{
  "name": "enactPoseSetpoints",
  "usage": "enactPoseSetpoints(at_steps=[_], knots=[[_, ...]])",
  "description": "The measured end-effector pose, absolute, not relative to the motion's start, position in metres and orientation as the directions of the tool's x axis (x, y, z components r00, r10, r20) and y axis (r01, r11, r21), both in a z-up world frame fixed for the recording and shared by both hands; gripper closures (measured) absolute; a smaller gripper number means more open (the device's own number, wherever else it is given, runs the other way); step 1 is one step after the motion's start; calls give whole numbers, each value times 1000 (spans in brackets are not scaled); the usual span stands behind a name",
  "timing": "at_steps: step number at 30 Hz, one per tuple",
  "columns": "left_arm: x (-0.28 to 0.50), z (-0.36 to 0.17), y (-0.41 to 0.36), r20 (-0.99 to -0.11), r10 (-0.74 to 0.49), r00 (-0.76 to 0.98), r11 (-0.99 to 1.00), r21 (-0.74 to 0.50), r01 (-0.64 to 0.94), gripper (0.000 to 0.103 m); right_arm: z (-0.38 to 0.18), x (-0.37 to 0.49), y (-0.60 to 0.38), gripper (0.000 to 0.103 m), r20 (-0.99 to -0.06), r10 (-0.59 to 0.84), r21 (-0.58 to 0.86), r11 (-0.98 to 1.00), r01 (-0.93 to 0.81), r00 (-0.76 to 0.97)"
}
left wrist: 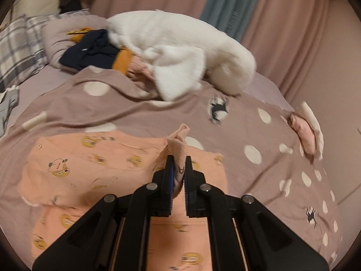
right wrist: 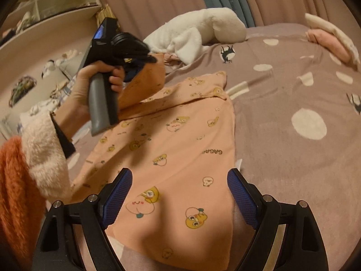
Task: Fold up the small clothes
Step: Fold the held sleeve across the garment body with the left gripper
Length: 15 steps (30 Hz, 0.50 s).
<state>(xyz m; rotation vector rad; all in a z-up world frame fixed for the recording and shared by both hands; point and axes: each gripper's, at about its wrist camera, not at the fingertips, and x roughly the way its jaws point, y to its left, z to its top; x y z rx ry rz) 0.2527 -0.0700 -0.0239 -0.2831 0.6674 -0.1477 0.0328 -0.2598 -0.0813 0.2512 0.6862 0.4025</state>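
1. Spread wide, the right gripper (right wrist: 178, 194) hovers empty over the near end of the pink garment (right wrist: 180, 158).
2. Its long axis runs away across the bed (right wrist: 293, 85).
3. Further off, the left gripper (left wrist: 179, 176) pinches a lifted edge.

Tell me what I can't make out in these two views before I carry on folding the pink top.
- Pink top: near hem hidden behind the right gripper in the right wrist view.
- Pinched fold in the left gripper: the fingers cover how much cloth is caught, left wrist view.
- Clothes pile: partly buried under the white plush.
- Printed lettering: partly creased, unreadable.
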Motion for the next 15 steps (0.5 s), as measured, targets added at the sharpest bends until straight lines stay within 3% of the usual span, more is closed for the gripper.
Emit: enactPoseSetpoints(at_steps=[8, 15], knots=[[263, -56, -135, -644, -314, 697, 929, -361, 86, 96, -87, 27, -282, 16, -563, 424, 359, 899, -252, 710], [262, -65, -154, -669, -447, 594, 878, -454, 151, 82, -97, 29, -301, 16, -581, 435, 415, 885, -210, 687]])
